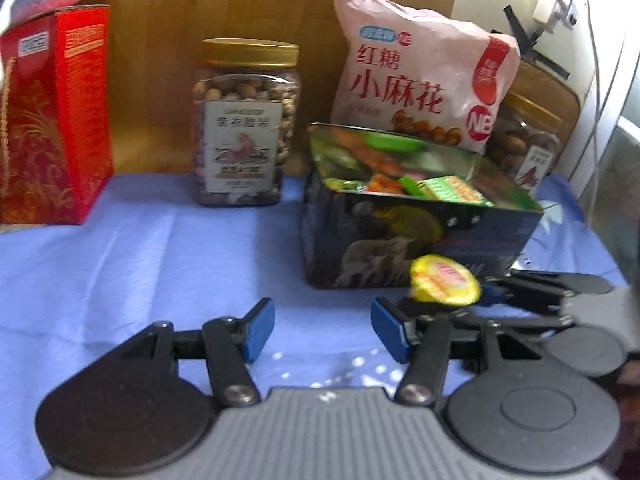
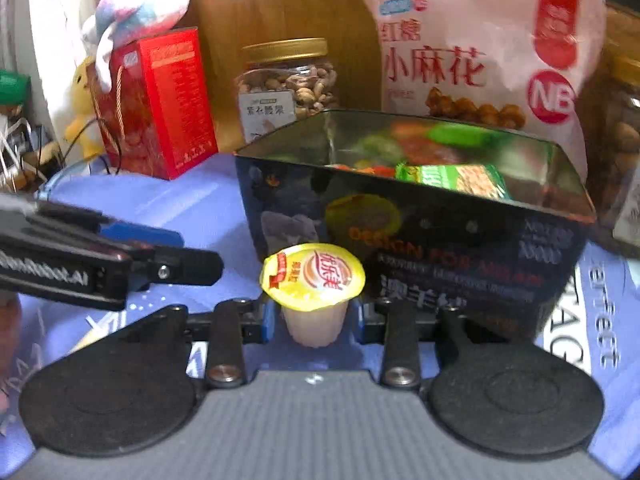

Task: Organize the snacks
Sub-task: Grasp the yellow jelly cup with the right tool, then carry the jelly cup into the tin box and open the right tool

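Observation:
A small jelly cup (image 2: 314, 292) with a yellow foil lid sits between the blue pads of my right gripper (image 2: 316, 320), which is shut on its pale body, just in front of the dark tin box (image 2: 460, 248). The tin holds several green and orange snack packets (image 2: 452, 178). In the left wrist view the same jelly cup (image 1: 444, 280) shows at the right, held in the right gripper (image 1: 486, 294) before the tin box (image 1: 400, 236). My left gripper (image 1: 324, 330) is open over the blue cloth with nothing between its fingers.
Behind the tin stand a pink snack bag (image 1: 420, 68), a gold-lidded nut jar (image 1: 246, 120), a red carton (image 1: 56, 120) at the left and a second jar (image 1: 524, 136) at the right. A blue cloth (image 1: 160, 260) covers the table. A plush toy (image 2: 132, 12) rests on the carton.

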A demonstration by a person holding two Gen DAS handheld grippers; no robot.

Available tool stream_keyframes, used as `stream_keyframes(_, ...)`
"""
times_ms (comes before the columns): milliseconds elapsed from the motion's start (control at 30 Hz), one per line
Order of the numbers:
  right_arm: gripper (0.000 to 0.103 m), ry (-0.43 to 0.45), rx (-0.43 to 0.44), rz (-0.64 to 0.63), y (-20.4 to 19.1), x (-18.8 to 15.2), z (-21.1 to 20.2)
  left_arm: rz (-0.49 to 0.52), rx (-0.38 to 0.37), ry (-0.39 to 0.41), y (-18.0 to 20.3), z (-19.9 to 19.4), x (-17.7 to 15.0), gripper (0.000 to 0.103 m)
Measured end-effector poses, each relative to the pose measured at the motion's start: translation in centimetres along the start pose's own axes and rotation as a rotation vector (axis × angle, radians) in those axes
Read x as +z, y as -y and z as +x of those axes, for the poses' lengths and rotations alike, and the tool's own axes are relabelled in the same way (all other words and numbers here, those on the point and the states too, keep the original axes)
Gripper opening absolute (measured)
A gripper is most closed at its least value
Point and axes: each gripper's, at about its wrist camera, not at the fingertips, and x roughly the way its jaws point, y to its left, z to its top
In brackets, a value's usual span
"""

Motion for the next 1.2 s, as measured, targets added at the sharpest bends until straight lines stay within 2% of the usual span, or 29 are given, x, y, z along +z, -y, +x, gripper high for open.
stream_keyframes(100, 0.038, 0.017, 0.017, 0.083, 0.8, -0.4, -1.8, 0.010, 0.031, 0.001, -0.1, -0.6, -0.6, 0.055)
stream_keyframes(267, 0.038, 0.031, 0.141, 0.281, 1.8, -3.0, -6.3, 0.028, 0.033, -0.007, 0.4, -1.7, -1.8, 0.055)
stream_keyframes(467, 0.038, -0.011, 0.290, 0.389, -0.7, -6.3, -8.9, 0.030, 0.016, -0.014, 0.9, -3.6, -3.9, 0.055)
stream_keyframes(733, 0.039, -0.017, 0.359, 0.181, -8.3, -5.8, -8.7, -0.106, -0.011, 0.008, -3.1, -9.6, -7.1, 0.055)
stream_keyframes(833, 0.040, -0.026, 0.330, 0.077, -10.7, -6.0, -8.1, -0.153, -0.037, 0.007, -4.4, -11.4, -8.5, 0.059)
stream_keyframes(967, 0.041, -0.052, 0.270, -0.030, -12.9, -6.8, -6.9, -0.179, -0.145, 0.046, -5.3, -13.7, -9.9, 0.074)
stream_keyframes(1100, 0.051, -0.040, 0.252, -0.065, -13.6, -7.4, -7.1, -0.173, -0.230, 0.058, -4.9, -14.6, -10.4, 0.074)
stream_keyframes(1200, 0.052, -0.027, 0.221, -0.068, -13.5, -8.1, -7.8, -0.124, -0.258, 0.047, -3.6, -14.6, -10.8, 0.074)
